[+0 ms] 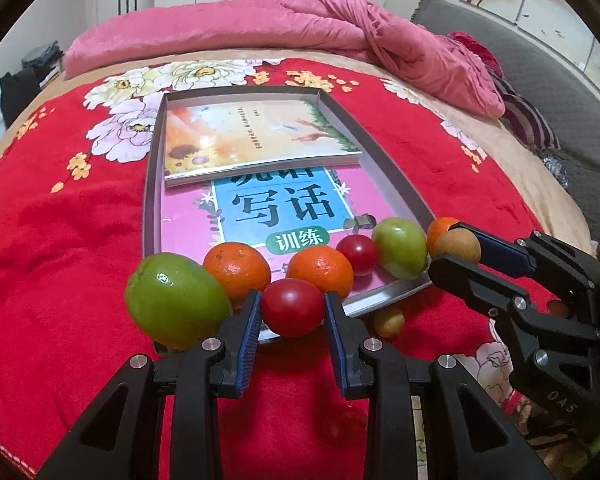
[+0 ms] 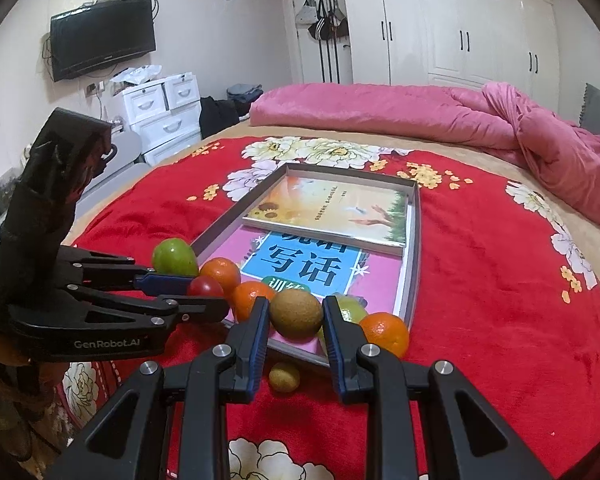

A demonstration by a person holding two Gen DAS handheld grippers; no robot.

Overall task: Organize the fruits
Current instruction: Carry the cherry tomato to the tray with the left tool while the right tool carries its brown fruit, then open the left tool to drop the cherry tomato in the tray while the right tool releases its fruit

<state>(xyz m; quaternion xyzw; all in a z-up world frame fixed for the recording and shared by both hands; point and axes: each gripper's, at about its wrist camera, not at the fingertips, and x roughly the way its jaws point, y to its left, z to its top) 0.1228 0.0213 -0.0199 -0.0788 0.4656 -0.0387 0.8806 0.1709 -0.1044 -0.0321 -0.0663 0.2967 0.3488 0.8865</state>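
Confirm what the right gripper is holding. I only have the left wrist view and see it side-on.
Observer: The right gripper is shut on a brown kiwi-like fruit, pads on both sides.
Operator: Anything under it?
Observer: A second small brown fruit lies on the red blanket, just outside the tray's near rim.
Operator: And my left gripper from that side?
Observer: The left gripper is shut on a red tomato, beside the green fruit and an orange.
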